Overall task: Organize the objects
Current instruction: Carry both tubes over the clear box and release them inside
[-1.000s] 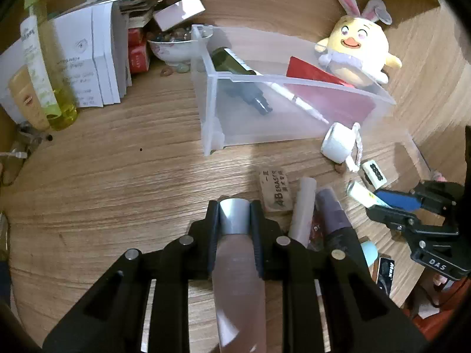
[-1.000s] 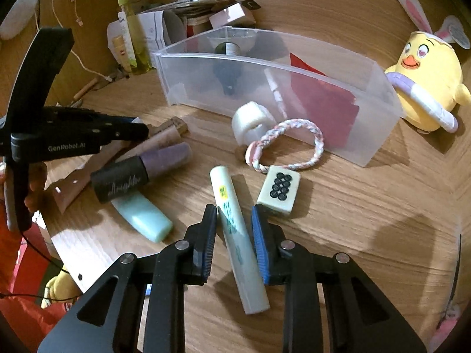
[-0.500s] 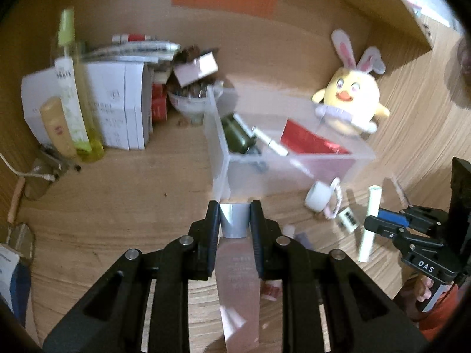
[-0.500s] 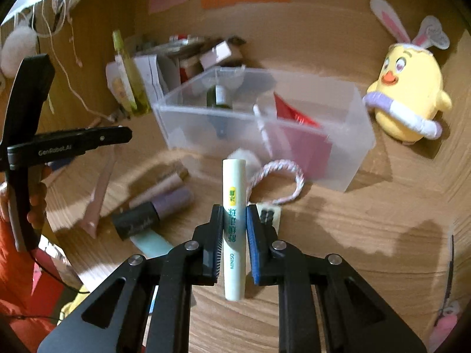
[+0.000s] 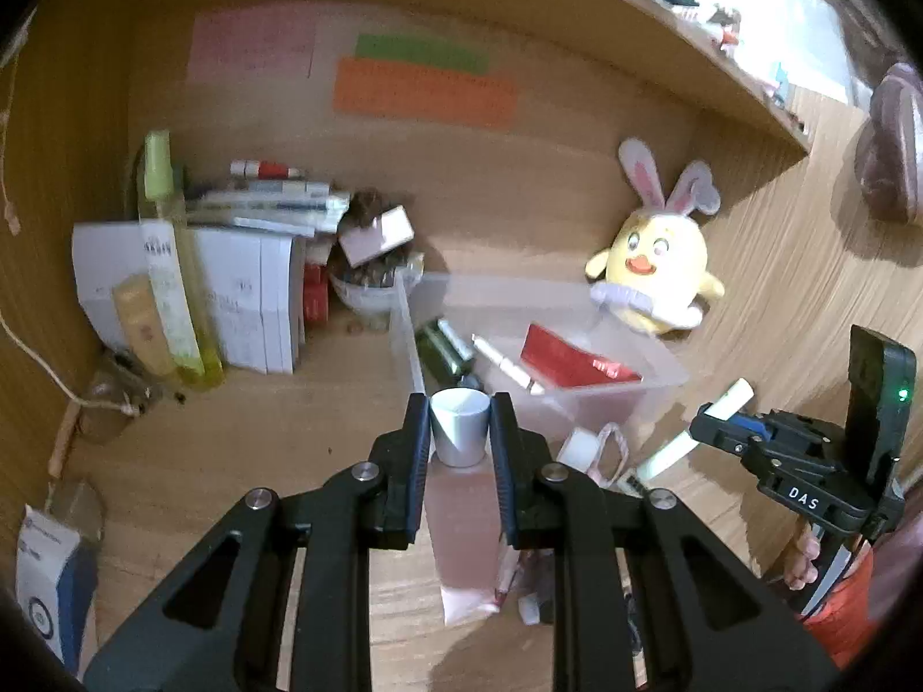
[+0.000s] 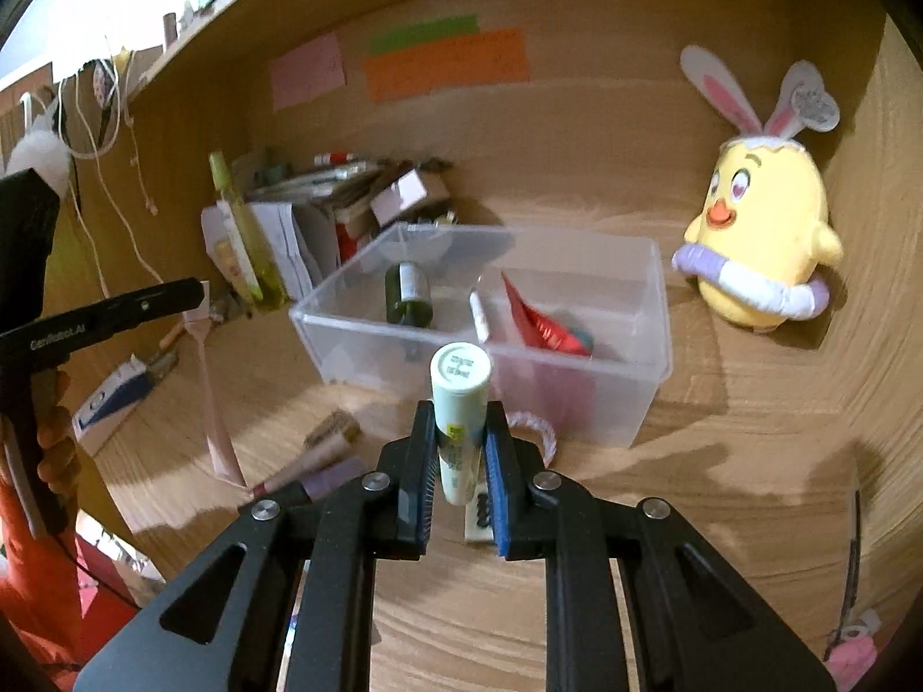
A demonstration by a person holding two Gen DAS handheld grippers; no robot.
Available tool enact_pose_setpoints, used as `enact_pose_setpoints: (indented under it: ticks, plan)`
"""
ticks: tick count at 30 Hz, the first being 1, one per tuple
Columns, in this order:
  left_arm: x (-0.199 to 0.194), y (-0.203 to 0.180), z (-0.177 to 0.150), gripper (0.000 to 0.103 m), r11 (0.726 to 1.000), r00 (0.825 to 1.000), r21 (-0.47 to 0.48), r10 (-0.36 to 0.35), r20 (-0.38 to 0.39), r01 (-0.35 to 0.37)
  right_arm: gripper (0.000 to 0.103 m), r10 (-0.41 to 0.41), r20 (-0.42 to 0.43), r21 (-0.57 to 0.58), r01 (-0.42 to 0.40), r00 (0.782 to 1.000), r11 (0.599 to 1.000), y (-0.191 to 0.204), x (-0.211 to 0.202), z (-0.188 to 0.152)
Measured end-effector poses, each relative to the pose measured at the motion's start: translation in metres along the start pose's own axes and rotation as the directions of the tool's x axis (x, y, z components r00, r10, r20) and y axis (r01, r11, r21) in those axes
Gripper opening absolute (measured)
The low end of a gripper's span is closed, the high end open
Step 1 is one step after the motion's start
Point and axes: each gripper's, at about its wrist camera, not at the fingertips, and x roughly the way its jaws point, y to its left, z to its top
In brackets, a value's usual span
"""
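From the left wrist, your left gripper (image 5: pixel 460 450) is clamped on a pink tube (image 5: pixel 464 525), silver cap forward, its length running along the fingers. The clear bin (image 5: pixel 663 380) lies just ahead, slightly right.

From the right wrist, your right gripper (image 6: pixel 460 461) pinches a pale green tube (image 6: pixel 458 398), cap toward the bin (image 6: pixel 657 311), which sits straight ahead and below. Neither hand looks clearly nearer.

Warm dim indoor light, soft shadows across the wood, slight motion blur, heavy fisheye-bent dark corners.
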Motion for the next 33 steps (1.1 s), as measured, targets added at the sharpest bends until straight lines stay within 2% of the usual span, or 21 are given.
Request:
enact_pose_setpoints:
  ticks: [9, 16, 19, 27, 33]
  plan:
    - [-0.005, -0.018, 0.034, 0.02, 0.999, 0.996, 0.023, -0.042, 0.074, 0.04, 0.014, -0.028, 0.077, -0.004, 0.028, 0.997, 1.0, -0.006, -0.009, 0.024]
    - [0.008, -0.033, 0.057, 0.02, 0.996, 0.992, 0.029, -0.088, 0.087, 0.086, 0.014, -0.07, 0.112, 0.005, 0.069, 0.991, 0.998, -0.018, -0.01, 0.04]
    - [0.018, -0.041, 0.068, 0.02, 0.996, 0.993, 0.042, -0.085, 0.086, 0.082, 0.014, -0.102, 0.117, 0.0, 0.103, 0.988, 0.995, -0.023, -0.006, 0.047]
    - [0.05, -0.052, 0.087, 0.02, 0.996, 0.993, 0.043, -0.083, 0.087, 0.079, 0.014, -0.207, 0.09, -0.04, 0.211, 0.974, 0.977, -0.037, 0.013, 0.058]
    - [0.092, -0.059, 0.084, 0.02, 0.993, 0.994, 0.03, -0.112, 0.001, 0.112, 0.014, -0.267, 0.027, -0.101, 0.268, 0.963, 0.958, -0.045, 0.033, 0.058]
